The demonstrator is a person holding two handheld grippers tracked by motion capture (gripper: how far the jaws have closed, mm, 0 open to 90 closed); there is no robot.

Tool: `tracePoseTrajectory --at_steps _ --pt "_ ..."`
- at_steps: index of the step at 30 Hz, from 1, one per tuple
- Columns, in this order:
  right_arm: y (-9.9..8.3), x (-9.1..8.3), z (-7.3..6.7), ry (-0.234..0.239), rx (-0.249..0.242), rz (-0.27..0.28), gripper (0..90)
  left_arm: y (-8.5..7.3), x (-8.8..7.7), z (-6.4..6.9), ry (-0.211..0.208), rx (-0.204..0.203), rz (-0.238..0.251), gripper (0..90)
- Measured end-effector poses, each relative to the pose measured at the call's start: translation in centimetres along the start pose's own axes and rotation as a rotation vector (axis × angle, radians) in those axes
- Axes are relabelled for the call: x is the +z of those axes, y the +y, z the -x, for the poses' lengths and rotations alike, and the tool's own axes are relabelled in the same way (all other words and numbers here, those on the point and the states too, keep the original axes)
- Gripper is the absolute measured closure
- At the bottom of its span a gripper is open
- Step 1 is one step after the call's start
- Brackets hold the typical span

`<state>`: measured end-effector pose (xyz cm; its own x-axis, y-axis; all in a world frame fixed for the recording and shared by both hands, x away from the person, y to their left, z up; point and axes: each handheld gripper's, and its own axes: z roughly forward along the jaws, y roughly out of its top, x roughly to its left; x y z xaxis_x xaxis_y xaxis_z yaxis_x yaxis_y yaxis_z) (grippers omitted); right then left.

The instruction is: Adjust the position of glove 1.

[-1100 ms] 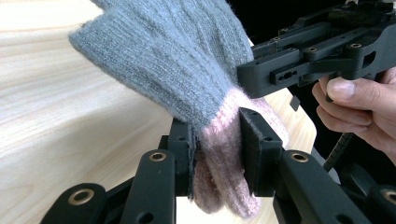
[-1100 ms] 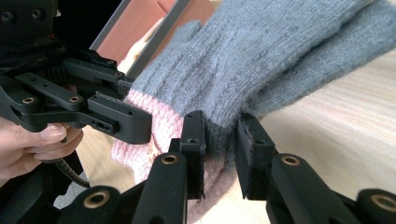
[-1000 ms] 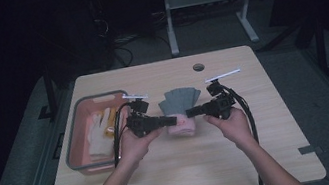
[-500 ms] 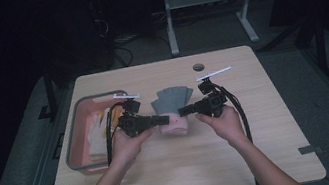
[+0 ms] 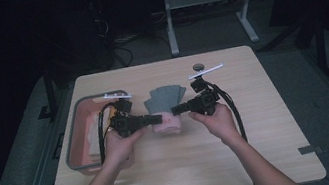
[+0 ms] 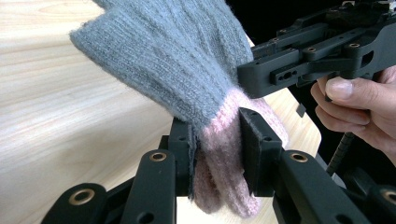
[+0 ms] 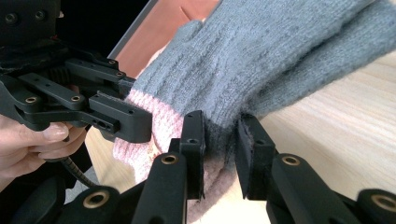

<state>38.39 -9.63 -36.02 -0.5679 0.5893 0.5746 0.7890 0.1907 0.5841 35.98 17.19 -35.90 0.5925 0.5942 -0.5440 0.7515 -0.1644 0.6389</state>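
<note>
At the left of the high view, a grey-rimmed tray (image 5: 72, 138) with a reddish floor sits at the left edge of the tabletop (image 5: 263, 152), holding pale items too small to identify. Just right of it, left of the frame's centre, the left hand (image 5: 120, 148) carries the left gripper (image 5: 157, 119), which points rightward across the frame. In the left gripper view its jaws are narrowed onto the pink cuff of a knitted glove (image 6: 187, 70), pinching the fabric between the pads, while the grey finger part spreads up toward the upper middle of that frame. At the centre of the high view the glove (image 5: 166, 100) lies with its grey fingers fanned toward the far side of the tabletop and its pink cuff toward the near side, caught between the two grippers. Right of centre, the right gripper (image 5: 178, 109) points leftward, held by the right hand (image 5: 218, 121). In the right gripper view its jaws are narrowed on the glove (image 7: 261, 60) near where the grey knit meets the pink cuff. Farther back, right of centre, a small dark round object (image 5: 197, 66) rests on the tabletop.
</note>
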Motion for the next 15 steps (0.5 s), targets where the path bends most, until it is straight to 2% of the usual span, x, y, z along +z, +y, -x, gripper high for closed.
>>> tracePoseTrajectory --at_steps 6,15 --pt "0.6 0.8 -0.5 0.010 -0.013 -0.007 74.2 0.1 -0.9 -0.5 0.018 0.008 -0.003 68.4" --pt "1.4 1.8 -1.1 0.026 -0.020 -0.009 73.7 0.1 -2.0 -1.1 0.023 -0.013 0.015 68.4"
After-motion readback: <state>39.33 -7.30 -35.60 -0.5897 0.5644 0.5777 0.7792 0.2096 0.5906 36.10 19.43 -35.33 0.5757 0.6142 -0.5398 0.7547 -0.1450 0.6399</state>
